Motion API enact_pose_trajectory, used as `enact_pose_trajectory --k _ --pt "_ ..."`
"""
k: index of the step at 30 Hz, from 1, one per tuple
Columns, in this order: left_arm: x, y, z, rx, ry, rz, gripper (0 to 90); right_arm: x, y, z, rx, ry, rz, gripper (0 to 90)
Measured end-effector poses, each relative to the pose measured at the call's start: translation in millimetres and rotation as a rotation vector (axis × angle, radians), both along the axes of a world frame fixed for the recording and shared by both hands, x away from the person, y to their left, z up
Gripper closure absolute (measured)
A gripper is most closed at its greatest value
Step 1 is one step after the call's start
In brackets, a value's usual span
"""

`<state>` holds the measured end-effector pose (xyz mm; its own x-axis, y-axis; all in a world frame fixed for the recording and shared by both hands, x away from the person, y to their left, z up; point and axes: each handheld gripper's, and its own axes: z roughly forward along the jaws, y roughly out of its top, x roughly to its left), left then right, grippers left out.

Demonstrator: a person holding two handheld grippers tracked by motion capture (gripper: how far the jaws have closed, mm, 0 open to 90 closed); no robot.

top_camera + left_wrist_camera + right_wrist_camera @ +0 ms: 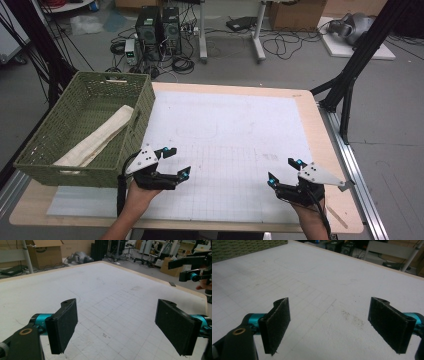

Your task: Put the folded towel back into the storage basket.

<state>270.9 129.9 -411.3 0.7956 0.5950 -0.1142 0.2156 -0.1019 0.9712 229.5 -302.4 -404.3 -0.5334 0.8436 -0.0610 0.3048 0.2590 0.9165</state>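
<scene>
Seen from above: left gripper [179,162] held low over the near left part of the white mat [230,130], jaws spread wide and holding nothing, aimed toward the middle of the table [310,107]. Right gripper [281,171] likewise low over the near right part, jaws wide, holding nothing, angled inward. Well apart from each other, forearms coming in from the near edge. Just beside the left gripper, a green basket [47,135] on the table's left edge, with a rolled cream towel [97,137] lying slantwise inside, one end leaning up against the far right wall.

From the left gripper: black pads [63,327] far apart over bare gridded mat; right gripper [192,277] at the far right edge.

From the right gripper: pads [277,323] spread wide over the mat, and a strip of the basket [242,247] in the upper left corner.
</scene>
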Motion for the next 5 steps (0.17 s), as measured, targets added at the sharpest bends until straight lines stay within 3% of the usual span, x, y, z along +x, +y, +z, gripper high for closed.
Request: enact_pose_trajectory --k 5 --pt "0.8 -0.1 -0.5 -0.001 0.003 0.002 18.8 1.4 0.1 -1.7 -0.007 0.006 0.004 16.5"
